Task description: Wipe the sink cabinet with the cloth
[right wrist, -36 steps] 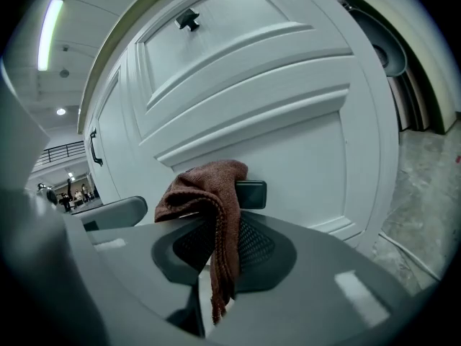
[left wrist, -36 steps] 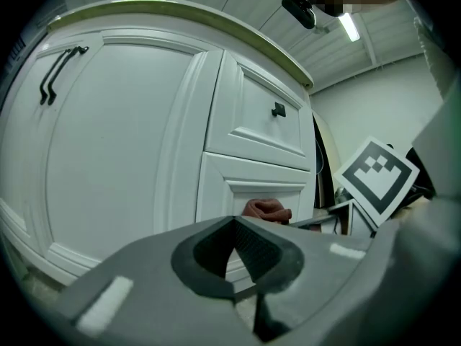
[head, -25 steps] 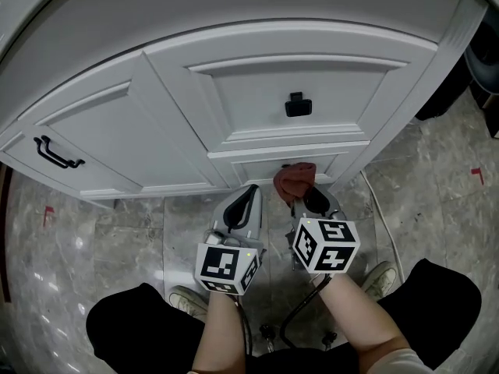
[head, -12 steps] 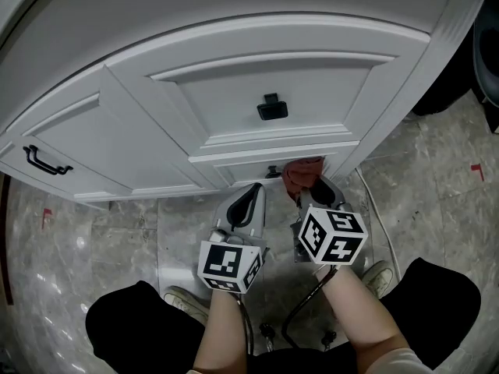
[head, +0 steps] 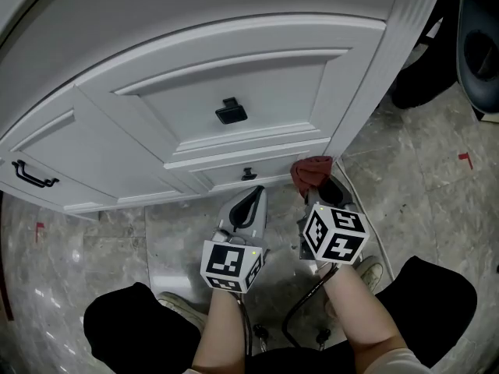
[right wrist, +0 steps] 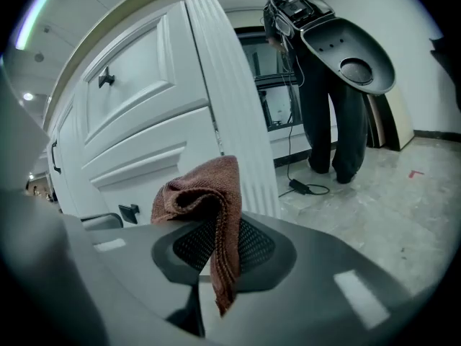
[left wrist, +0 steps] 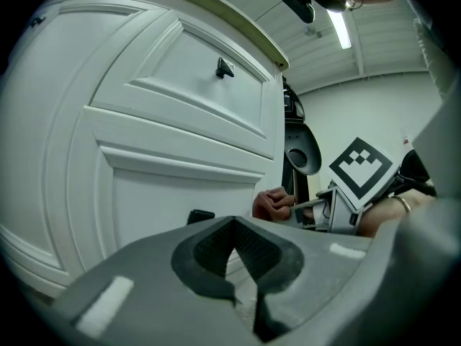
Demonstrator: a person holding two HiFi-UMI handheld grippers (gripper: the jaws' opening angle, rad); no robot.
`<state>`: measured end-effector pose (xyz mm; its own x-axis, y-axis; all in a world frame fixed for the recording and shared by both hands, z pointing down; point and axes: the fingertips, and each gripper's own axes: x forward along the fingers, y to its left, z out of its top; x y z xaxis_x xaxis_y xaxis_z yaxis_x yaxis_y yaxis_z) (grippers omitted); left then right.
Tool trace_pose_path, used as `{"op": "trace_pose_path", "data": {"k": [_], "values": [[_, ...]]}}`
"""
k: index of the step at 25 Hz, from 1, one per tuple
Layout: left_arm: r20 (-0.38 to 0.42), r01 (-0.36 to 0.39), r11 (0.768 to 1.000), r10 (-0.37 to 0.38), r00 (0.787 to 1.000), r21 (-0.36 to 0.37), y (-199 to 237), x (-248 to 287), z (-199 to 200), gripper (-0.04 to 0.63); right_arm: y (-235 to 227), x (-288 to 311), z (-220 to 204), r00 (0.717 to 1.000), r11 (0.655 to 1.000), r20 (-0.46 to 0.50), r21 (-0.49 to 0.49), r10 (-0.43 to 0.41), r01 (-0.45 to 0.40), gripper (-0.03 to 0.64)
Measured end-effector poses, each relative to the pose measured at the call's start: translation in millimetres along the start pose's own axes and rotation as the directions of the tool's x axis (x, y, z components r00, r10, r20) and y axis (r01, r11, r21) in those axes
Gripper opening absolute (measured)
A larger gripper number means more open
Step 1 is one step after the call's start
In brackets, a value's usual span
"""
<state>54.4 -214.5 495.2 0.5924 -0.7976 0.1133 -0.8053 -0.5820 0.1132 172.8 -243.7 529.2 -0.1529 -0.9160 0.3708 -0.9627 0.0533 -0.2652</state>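
**Cloth at the cabinet's corner**

A person's right claw (right wrist: 216,245) is clamped on a rust-red cloth (right wrist: 205,186). Its jaws pinch a fold while the rest bunches above the tips and 1 tail hangs below. The cloth sits low at the right corner of the white cabinet (head: 234,76), by the fluted post (right wrist: 230,107); whether it touches the paint cannot be told. The left claw (left wrist: 235,229) waits beside it, jaws closed on nothing, aimed at the lower panel near a small black knob (head: 249,174).

The cloth looks light, soft and limp, with a looped weave likely to grip rather than slip. It should fold around the mouldings. A hold on a thick bunched fold, as here, seems safer than an edge, which could pull free under rubbing.

No brand, label or legible writing shows; the claws' cubes carry only black-and-white square markers.
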Motion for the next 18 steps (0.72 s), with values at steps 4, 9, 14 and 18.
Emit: {"op": "trace_pose_path", "data": {"k": [4,9,14,18], "values": [[-0.03,-0.006,1.0,0.006,1.0,-0.014,3,-3,-15,0.0,-8,-5,-6,0.999,0.999,-0.015,0.011,-0.033,0.033,0.087],[-0.049,-0.063,0.998,0.062,0.997,-0.016,27,-21,-28,0.0,47,-3,-45,0.994,0.997,-0.091,-0.036,0.066,-0.069,0.089],[-0.06,-0.151,0.988,0.151,0.987,-0.009,68,-57,-32,0.0,114,6,-74,0.972,0.978,-0.139,-0.065,0.189,-0.2,0.089],[-0.066,-0.235,0.972,0.234,0.97,-0.008,105,-91,-34,0.0,162,18,-89,0.951,0.96,-0.16,-0.051,0.264,-0.275,0.089]]}}
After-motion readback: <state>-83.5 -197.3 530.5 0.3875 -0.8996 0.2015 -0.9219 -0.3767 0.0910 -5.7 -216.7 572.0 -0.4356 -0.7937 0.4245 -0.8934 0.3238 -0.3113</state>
